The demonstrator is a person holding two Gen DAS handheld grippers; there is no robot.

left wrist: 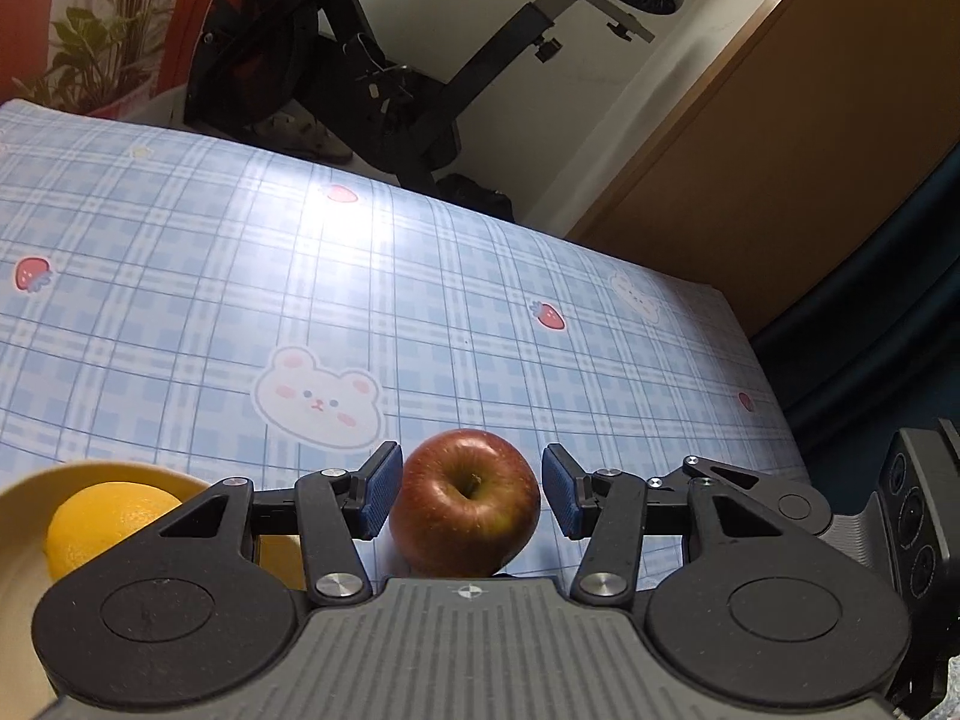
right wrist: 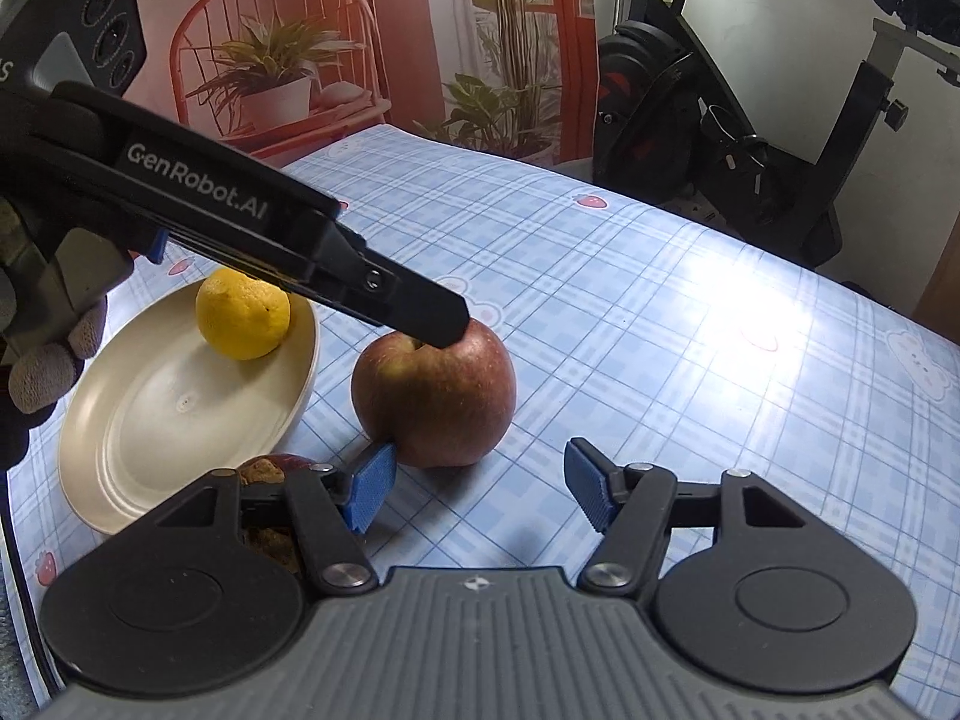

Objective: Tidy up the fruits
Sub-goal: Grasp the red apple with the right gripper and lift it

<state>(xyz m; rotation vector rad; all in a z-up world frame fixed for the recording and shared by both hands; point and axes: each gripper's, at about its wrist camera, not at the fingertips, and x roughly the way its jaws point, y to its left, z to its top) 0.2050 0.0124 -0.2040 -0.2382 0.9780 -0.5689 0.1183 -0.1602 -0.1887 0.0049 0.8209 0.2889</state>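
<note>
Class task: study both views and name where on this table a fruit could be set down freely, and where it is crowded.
Free: the wide checked tablecloth beyond and right of the apple, up to the far edge; also the bowl's bare floor beside the lemon. Crowded: the near corner, where left gripper, right gripper, apple and bowl cluster.

Blue plaid tablecloth [left wrist: 300, 252] with bears and strawberries, black exercise bike [right wrist: 750, 138], potted plants [right wrist: 270, 78], wooden door [left wrist: 780, 138]
</note>
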